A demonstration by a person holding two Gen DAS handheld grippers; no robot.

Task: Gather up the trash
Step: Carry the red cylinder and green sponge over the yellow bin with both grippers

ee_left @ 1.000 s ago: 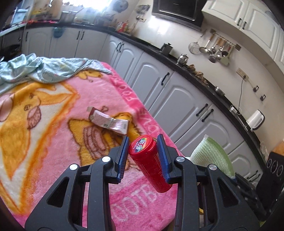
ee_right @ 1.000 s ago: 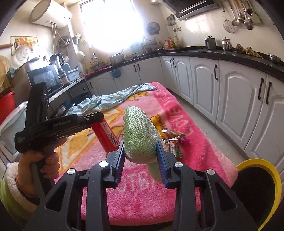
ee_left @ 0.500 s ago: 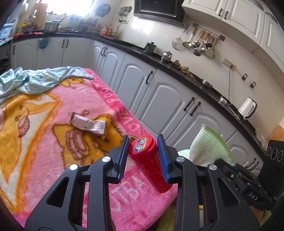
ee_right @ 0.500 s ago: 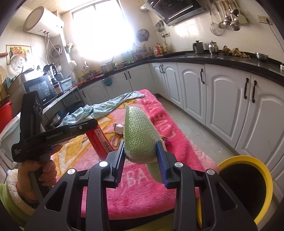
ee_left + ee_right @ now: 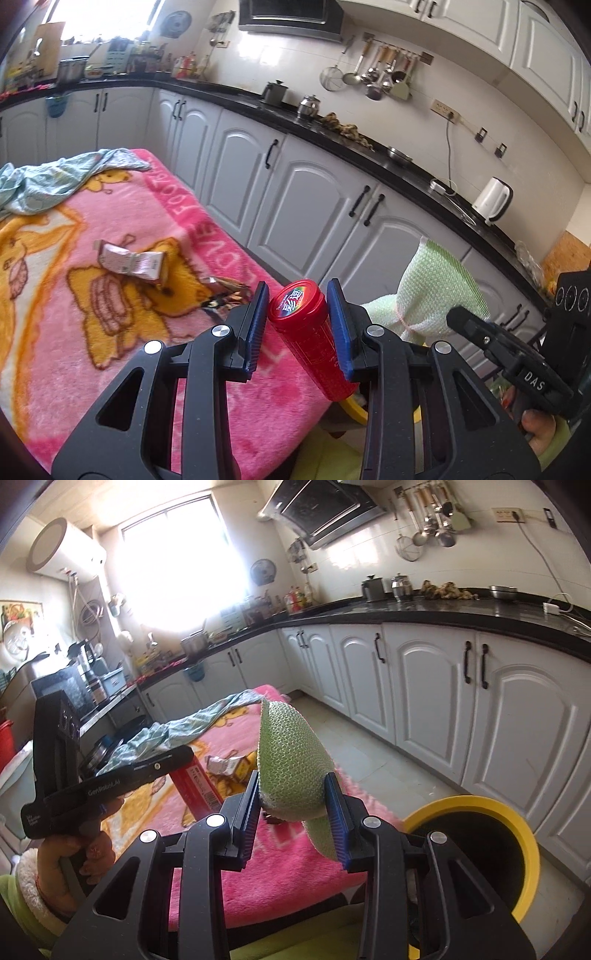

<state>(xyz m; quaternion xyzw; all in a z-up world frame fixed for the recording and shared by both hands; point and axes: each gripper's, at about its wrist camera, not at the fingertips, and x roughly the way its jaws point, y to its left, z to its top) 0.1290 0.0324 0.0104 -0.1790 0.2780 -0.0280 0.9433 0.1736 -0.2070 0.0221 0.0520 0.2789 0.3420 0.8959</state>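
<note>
My left gripper (image 5: 297,325) is shut on a red cylindrical can (image 5: 310,343) with a colourful lid, held above the near right edge of the pink blanket (image 5: 92,295). My right gripper (image 5: 291,812) is shut on a green foam net sleeve (image 5: 291,760), held above the blanket's edge, left of the yellow-rimmed bin (image 5: 517,834). The sleeve also shows in the left wrist view (image 5: 436,291); the can shows in the right wrist view (image 5: 194,786). A crumpled pink-white wrapper (image 5: 133,262) and a dark small wrapper (image 5: 221,291) lie on the blanket.
A light blue cloth (image 5: 55,177) lies at the blanket's far end. White cabinets (image 5: 461,701) under a black counter run along the right. A tiled floor strip (image 5: 369,749) separates them from the blanket-covered table.
Both grippers have pulled back toward the table's near right edge with their loads still held. The yellow bin has come further into the right wrist view.
</note>
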